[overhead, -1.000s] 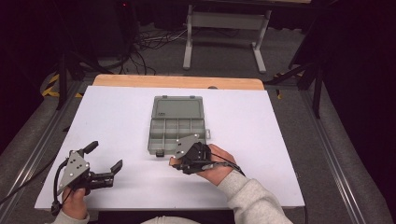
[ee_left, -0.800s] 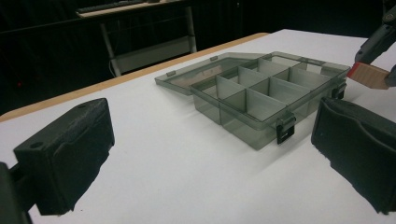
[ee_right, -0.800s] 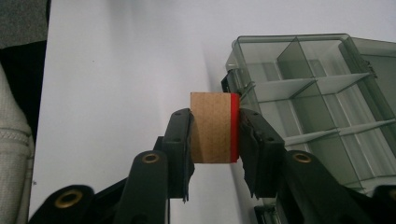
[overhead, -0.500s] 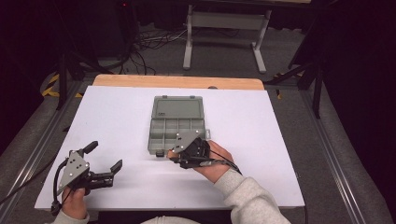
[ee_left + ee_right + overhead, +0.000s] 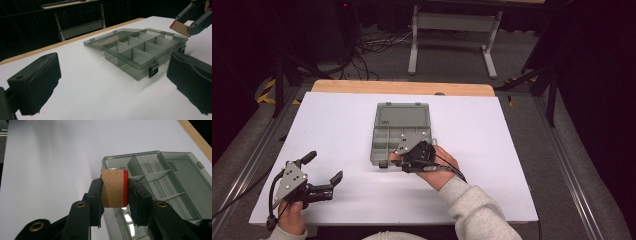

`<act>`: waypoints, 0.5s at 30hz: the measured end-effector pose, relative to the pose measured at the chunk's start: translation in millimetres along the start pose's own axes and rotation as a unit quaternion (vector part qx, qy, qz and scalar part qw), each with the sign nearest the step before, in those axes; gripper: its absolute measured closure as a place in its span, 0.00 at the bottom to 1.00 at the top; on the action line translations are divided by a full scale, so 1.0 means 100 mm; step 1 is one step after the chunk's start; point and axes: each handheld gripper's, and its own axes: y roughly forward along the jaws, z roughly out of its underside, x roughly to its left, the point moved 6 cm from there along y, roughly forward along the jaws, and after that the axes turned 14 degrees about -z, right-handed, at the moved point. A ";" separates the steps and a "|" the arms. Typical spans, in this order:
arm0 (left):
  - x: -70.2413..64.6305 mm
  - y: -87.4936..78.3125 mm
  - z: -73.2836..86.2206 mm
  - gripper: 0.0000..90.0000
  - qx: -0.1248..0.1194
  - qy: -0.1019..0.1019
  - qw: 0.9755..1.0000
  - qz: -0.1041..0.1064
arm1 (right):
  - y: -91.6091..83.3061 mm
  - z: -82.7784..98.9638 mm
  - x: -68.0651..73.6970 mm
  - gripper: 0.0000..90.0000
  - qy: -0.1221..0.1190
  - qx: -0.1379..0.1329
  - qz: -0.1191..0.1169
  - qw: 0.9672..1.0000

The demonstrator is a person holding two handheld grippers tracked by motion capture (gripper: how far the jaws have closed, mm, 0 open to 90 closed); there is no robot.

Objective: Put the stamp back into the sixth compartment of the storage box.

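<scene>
Right gripper (image 5: 115, 192) clamping cardboard roll (image 5: 115, 188) (red-edged) above organizer box (image 5: 160, 170)

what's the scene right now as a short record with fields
held item: brown cardboard roll with a red edge, clamped between the jaws of the right gripper
box: grey compartment box, lid open and lying flat, compartments look empty
roll position: above the box's near corner, not yet inside
left gripper: jaws open, nothing between them, resting on the white table apart from the box
</scene>
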 end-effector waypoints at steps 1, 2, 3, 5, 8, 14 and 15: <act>0.00 0.00 0.00 0.00 0.000 0.000 1.000 0.000 | 0.00 0.00 -0.01 0.73 0.003 0.000 0.002 1.000; 0.00 0.00 0.00 0.00 0.000 -0.001 1.000 0.001 | 0.01 -0.01 -0.03 0.73 0.003 0.000 0.004 1.000; 0.00 0.00 0.00 0.00 0.000 -0.001 1.000 0.001 | 0.01 -0.01 -0.03 0.73 0.003 0.000 0.004 1.000; 0.00 0.00 0.00 0.00 0.000 -0.001 1.000 0.001 | 0.02 -0.03 -0.07 0.73 0.002 -0.002 0.008 1.000; 0.00 0.00 0.00 0.00 0.000 0.000 1.000 0.000 | 0.02 -0.04 -0.10 0.73 0.005 -0.004 0.010 1.000; 0.00 0.00 0.00 0.00 0.000 -0.001 1.000 0.001 | 0.05 -0.07 -0.16 0.73 0.003 -0.004 0.013 1.000; 0.00 0.00 0.00 0.00 0.000 -0.001 1.000 0.001 | 0.05 -0.08 -0.17 0.73 0.004 -0.004 0.013 1.000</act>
